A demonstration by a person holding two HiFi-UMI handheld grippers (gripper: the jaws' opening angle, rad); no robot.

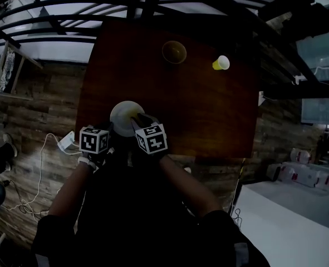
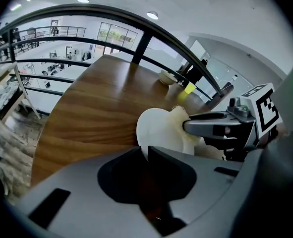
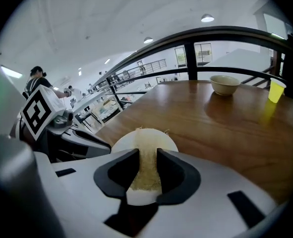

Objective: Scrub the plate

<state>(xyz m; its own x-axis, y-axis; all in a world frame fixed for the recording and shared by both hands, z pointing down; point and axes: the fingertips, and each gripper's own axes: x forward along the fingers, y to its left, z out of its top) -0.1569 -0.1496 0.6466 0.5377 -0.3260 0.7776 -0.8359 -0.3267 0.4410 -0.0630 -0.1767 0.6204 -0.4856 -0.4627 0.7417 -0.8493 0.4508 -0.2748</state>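
A white plate [image 1: 123, 117] sits at the near edge of the brown table [image 1: 209, 110]. In the left gripper view the plate [image 2: 158, 128] stands tilted, and my left gripper [image 2: 146, 151] is shut on its near rim. My right gripper [image 3: 147, 155] is shut on a beige scrub sponge [image 3: 146, 170] that presses against the plate's face [image 3: 124, 142]. From the left the sponge [image 2: 178, 114] shows at the tip of the right gripper's fingers [image 2: 210, 125]. In the head view both grippers, left [image 1: 109, 131] and right [image 1: 136, 119], meet at the plate.
A tan bowl [image 1: 174, 52] and a yellow cup [image 1: 221, 63] stand at the table's far side. Dark railings [image 3: 225, 33] run beyond the far edge. A white cable [image 1: 42, 166] lies on the floor to the left.
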